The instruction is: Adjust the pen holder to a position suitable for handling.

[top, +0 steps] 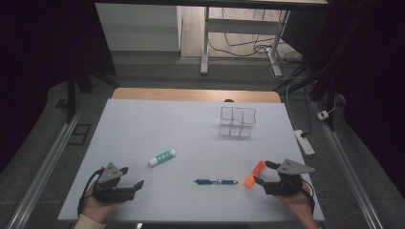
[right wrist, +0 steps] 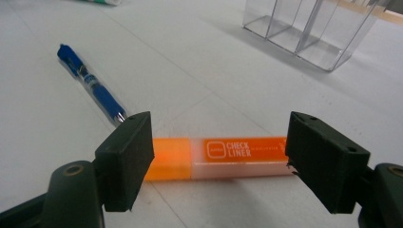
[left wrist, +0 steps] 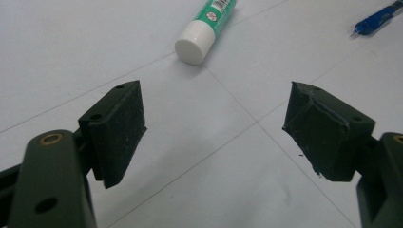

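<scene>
Orange highlighter (right wrist: 223, 159) lies flat on the white table (top: 143, 129), right of centre in the lower part of the high view, and my right gripper (top: 267, 172) is lined up on it with both jaws spread wide, one past each end of the marker, not yet touching it. My left gripper (top: 132, 177) sits at the lower left of the high view, jaws also released and holding nothing; the glue stick (left wrist: 204, 29) is ahead of it, near the top of its own view. Between the two grippers, low in the middle, lies the blue pen (top: 216, 182). The clear organiser (top: 237, 122) stands in the upper right of the table, and as far as I can see its compartments hold nothing. So I judge the tidying has barely begun: all three items are still loose on the table, and the first grasp, on the highlighter, is about to be made
</scene>
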Demonstrator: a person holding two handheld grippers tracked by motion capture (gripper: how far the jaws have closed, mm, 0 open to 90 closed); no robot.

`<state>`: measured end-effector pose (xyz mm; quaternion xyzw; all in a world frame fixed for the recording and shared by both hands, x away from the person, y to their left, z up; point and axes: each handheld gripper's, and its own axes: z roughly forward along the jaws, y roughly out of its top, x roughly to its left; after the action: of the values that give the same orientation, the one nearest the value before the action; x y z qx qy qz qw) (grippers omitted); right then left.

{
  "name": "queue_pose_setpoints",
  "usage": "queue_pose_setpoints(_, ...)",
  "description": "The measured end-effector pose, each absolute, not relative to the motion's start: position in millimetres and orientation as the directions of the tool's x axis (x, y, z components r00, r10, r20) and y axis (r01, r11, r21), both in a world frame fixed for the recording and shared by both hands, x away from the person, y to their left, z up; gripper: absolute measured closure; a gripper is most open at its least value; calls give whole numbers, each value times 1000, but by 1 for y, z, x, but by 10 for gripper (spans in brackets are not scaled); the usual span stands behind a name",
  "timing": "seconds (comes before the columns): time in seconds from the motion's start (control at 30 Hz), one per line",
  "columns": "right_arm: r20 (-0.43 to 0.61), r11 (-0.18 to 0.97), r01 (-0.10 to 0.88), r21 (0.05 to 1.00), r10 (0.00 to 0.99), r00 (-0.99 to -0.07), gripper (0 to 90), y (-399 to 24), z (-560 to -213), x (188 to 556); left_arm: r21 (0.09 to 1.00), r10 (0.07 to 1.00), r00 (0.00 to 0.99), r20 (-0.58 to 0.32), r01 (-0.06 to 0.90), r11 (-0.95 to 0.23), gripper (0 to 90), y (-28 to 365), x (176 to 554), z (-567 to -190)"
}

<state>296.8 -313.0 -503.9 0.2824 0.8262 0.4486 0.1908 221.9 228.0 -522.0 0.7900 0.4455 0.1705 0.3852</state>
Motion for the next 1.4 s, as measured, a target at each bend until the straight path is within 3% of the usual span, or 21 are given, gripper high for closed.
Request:
queue_pose_setpoints(0.97,-43,405,367,838,718,-695,307,-292,-480,344,758,832,550,-73,572,-312,218,227,223,-524)
queue_pose_setpoints(1.4,-60,399,378,835,749,-659,427,-293,-477,369,755,832,550,-75,576,-314,218,227,225,-525)
